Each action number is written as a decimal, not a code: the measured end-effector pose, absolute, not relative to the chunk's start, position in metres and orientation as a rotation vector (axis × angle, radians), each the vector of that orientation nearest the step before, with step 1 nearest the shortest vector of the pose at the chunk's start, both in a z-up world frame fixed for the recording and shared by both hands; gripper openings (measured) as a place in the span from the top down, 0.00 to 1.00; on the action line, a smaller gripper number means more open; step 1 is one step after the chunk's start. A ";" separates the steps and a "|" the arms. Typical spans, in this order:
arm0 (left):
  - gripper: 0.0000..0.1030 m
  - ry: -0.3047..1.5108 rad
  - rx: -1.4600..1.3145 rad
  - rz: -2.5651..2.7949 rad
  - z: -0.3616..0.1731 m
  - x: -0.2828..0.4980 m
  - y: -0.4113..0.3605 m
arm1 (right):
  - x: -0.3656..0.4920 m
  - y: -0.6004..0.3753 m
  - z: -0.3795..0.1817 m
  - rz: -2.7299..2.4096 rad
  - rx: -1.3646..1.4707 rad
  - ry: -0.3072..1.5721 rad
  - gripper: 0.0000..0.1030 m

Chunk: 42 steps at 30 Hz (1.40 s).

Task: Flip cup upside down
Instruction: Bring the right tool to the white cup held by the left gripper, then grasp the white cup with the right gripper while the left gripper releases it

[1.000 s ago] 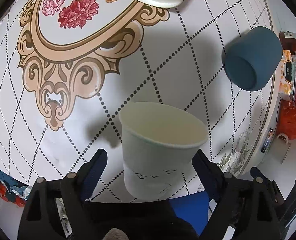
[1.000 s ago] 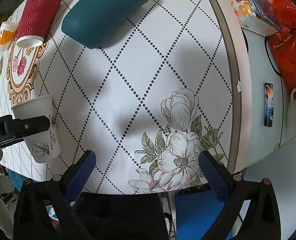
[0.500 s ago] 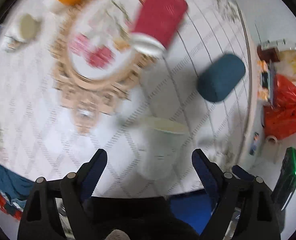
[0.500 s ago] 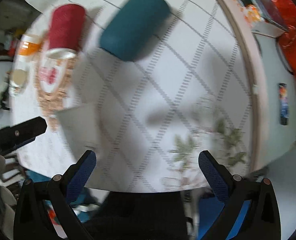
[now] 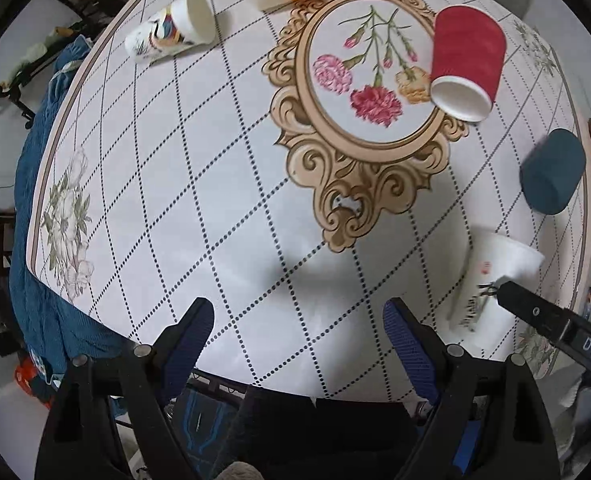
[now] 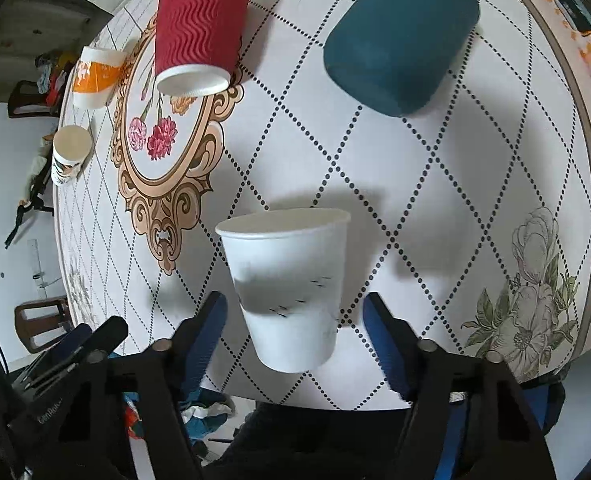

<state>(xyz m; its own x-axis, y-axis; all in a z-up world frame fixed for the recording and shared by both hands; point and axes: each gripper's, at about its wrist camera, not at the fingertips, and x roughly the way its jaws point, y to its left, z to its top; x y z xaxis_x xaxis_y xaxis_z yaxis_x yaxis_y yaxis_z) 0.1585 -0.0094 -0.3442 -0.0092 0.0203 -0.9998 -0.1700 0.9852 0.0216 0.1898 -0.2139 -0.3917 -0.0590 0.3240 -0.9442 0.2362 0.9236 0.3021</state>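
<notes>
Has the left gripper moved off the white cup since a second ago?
Yes. The left gripper has backed away leftward; the white cup now sits right of its fingers, beside the teal cup.

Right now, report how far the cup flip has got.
Done: nothing yet; the cup stands mouth up on the table. In hand: the right gripper is open, one finger either side of the cup, not touching. The left gripper is open and empty. Left: grip, lift, turn over, set down on the rim.
</notes>
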 end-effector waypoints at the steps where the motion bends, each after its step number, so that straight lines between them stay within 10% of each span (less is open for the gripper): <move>1: 0.16 1.574 -0.119 0.149 -0.346 0.158 -0.010 | 0.191 -0.211 -0.394 0.074 0.428 1.650 0.34; 17: 0.16 1.573 -0.090 0.106 -0.356 0.148 -0.009 | 0.189 -0.200 -0.395 0.067 0.383 1.644 0.44; 26: 0.05 1.552 -0.089 0.080 -0.349 0.156 0.000 | 0.187 -0.204 -0.348 0.122 0.250 1.601 0.23; 33: 0.05 1.528 -0.070 0.086 -0.355 0.154 0.006 | 0.155 -0.125 -0.296 0.419 -0.917 1.253 0.07; 42: 0.05 1.557 -0.112 0.096 -0.385 0.144 0.019 | 0.047 -0.112 -0.397 0.935 -2.211 0.678 0.07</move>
<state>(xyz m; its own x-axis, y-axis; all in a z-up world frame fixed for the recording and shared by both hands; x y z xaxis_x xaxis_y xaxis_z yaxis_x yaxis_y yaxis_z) 0.1442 0.0191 -0.3855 0.0120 -0.0095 -0.9999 -0.1319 0.9912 -0.0110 0.0468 -0.1119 -0.3972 0.6147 -0.2075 -0.7609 -0.6591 -0.6651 -0.3511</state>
